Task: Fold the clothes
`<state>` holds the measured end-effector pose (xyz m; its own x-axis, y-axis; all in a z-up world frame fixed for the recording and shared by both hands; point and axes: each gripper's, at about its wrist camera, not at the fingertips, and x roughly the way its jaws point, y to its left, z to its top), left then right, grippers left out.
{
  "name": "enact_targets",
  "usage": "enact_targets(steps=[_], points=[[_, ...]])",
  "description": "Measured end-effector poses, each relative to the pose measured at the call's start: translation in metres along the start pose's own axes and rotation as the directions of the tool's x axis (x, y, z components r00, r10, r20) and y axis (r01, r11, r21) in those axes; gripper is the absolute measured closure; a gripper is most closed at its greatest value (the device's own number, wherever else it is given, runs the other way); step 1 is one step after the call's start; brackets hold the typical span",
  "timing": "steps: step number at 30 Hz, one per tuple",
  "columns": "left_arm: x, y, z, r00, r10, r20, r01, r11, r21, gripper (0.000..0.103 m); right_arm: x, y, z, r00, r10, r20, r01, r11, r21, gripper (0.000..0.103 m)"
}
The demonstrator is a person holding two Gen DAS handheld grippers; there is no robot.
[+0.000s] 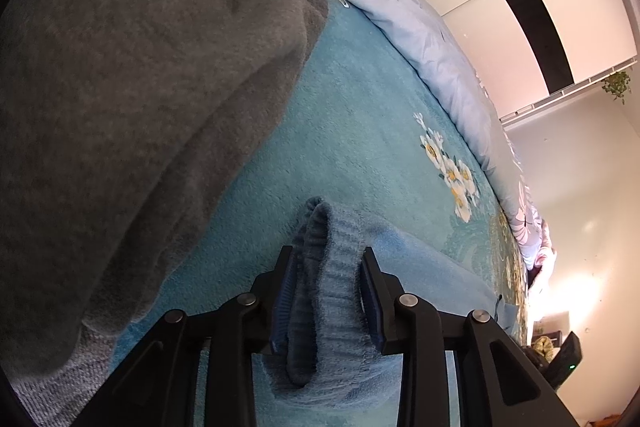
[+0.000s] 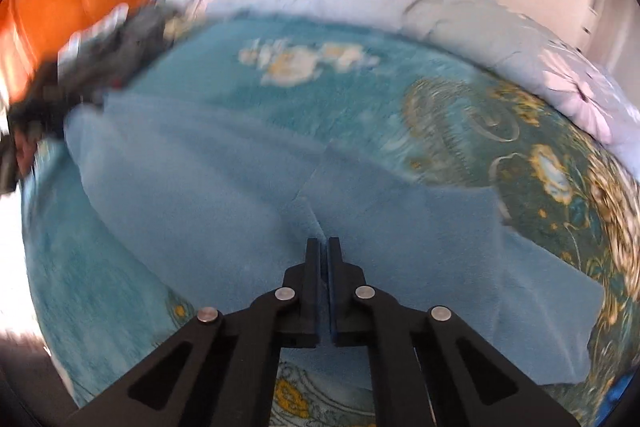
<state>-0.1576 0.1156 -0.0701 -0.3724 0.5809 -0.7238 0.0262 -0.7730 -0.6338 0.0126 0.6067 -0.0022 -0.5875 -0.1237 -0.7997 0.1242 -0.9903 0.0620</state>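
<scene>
Only from the left wrist, left tongs (image 1: 329, 251) clamp a blue cuff (image 1: 336, 267); right tongs (image 2: 324, 242) together.

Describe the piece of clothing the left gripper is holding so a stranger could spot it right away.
On the teal floral blanket covering the bed, right of the big grey garment, lies a light blue fleece garment. The left gripper clamps its ribbed cuff. Pale blue ribbing sets it apart.

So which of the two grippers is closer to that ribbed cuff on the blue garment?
The left. The left gripper is clamped on the ribbed cuff. The right gripper is shut over the flat middle of the blue garment, with no cuff in its view.
</scene>
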Motion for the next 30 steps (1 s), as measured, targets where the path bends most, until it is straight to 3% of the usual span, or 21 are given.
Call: enact_targets(steps=[3, 7, 10, 12, 16, 22, 30], points=[[0.000, -0.001, 0.000, 1.000, 0.003, -0.002, -0.003, 1.000, 0.004, 0.069, -0.032, -0.043, -0.002, 0.990, -0.037, 0.137, 0.011, 0.982, 0.191, 0.101], [0.000, -0.001, 0.000, 1.000, 0.002, -0.004, -0.001, 1.000, 0.009, 0.069, -0.077, -0.118, -0.029, 0.947, -0.177, 0.268, 0.026, 0.875, 0.483, 0.101], [0.000, 0.000, 0.001, 1.000, 0.001, -0.004, -0.001, 1.000, 0.009, 0.069, -0.090, -0.162, -0.060, 0.930, -0.279, 0.239, 0.066, 0.767, 0.638, 0.101], [0.000, 0.001, 0.000, 1.000, 0.002, -0.004, -0.002, 1.000, 0.008, 0.069, -0.085, -0.181, -0.084, 0.937, -0.284, 0.202, 0.059, 0.702, 0.710, 0.101], [-0.001, -0.004, 0.001, 1.000, 0.028, 0.005, -0.028, 0.999, 0.021, 0.069, -0.069, -0.195, -0.116, 0.951, -0.270, 0.150, 0.054, 0.625, 0.779, 0.101], [-0.007, -0.011, 0.002, 0.996, 0.058, 0.064, -0.061, 0.997, 0.045, 0.069, -0.066, -0.198, -0.126, 0.946, -0.286, 0.154, 0.044, 0.582, 0.812, 0.101], [-0.001, -0.004, 0.003, 0.997, 0.058, 0.046, -0.059, 0.998, 0.023, 0.069, -0.065, -0.199, -0.139, 0.950, -0.287, 0.120, 0.066, 0.564, 0.823, 0.101]])
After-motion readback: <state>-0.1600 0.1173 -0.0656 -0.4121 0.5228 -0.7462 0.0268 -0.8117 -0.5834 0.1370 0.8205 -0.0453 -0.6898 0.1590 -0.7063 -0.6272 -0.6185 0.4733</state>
